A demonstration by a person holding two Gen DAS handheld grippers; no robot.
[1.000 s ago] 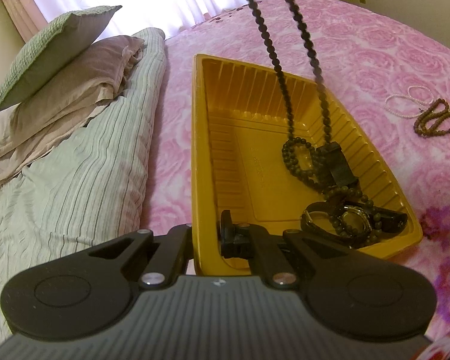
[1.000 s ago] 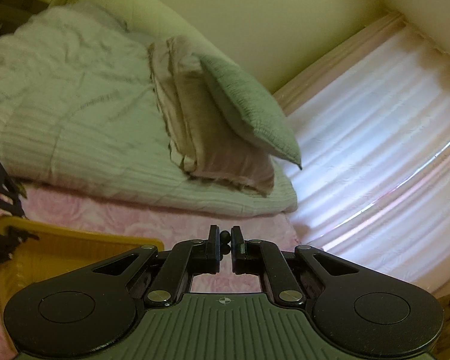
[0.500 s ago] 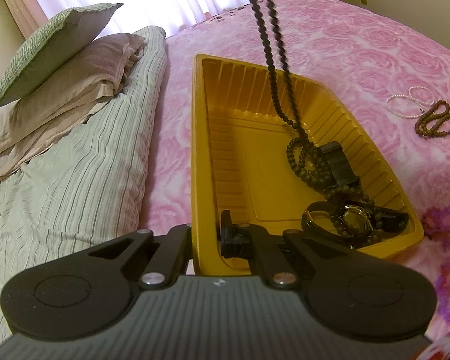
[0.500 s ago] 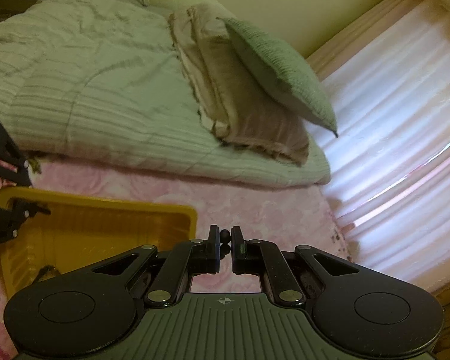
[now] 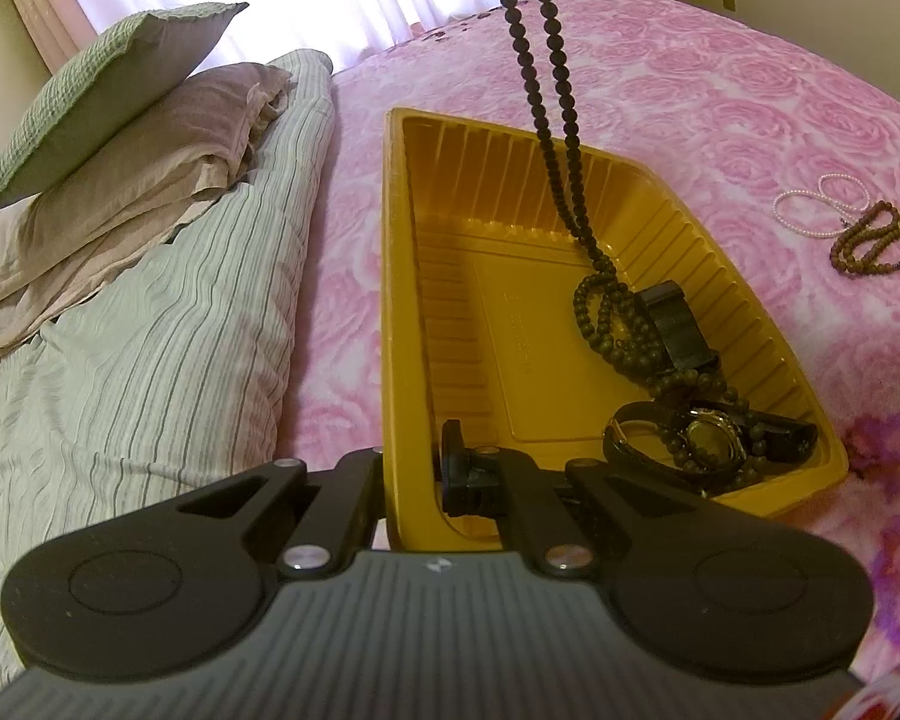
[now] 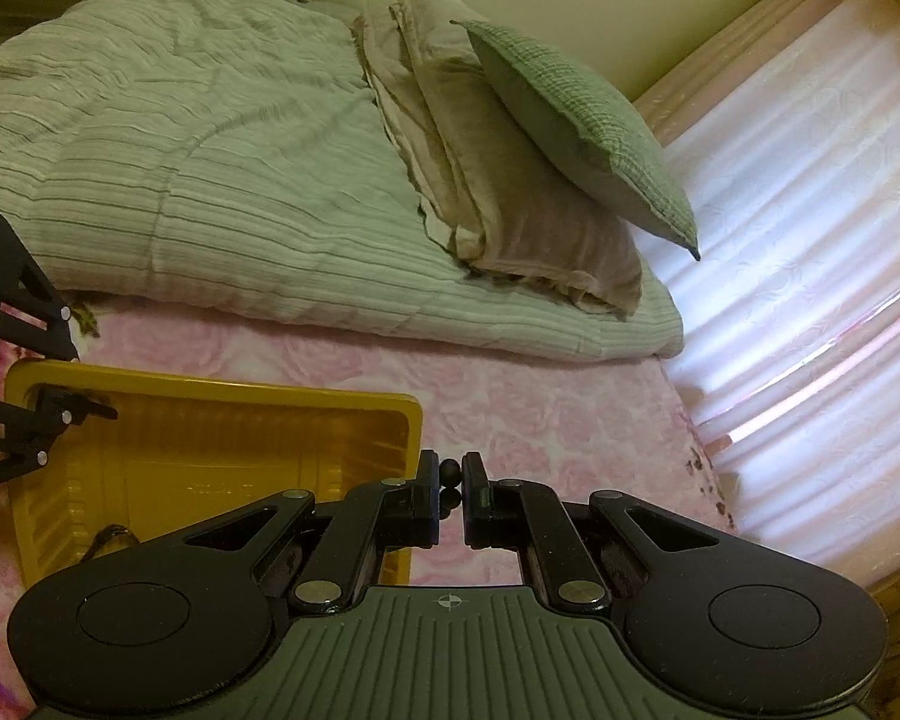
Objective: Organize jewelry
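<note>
A yellow plastic tray (image 5: 408,312) lies on the pink bedspread. My left gripper (image 5: 411,480) is shut on the tray's near left wall, one finger inside and one outside. A long black bead necklace (image 5: 546,120) hangs from above into the tray, its lower end coiled on the tray floor beside a black watch (image 5: 708,444) and a black band. My right gripper (image 6: 449,471) is shut on a bead of that necklace, above the tray (image 6: 210,420). The left gripper also shows at the left edge of the right wrist view (image 6: 12,408).
A brown bead bracelet (image 5: 876,240) and a white pearl strand (image 5: 810,210) lie on the bedspread right of the tray. A striped duvet (image 5: 126,360) and pillows (image 5: 120,96) lie to the left. Curtains (image 6: 810,240) hang behind.
The hanging necklace has come down and more of it has coiled in the tray. My right gripper has tilted lower, showing more of the tray. My left gripper has kept its hold.
</note>
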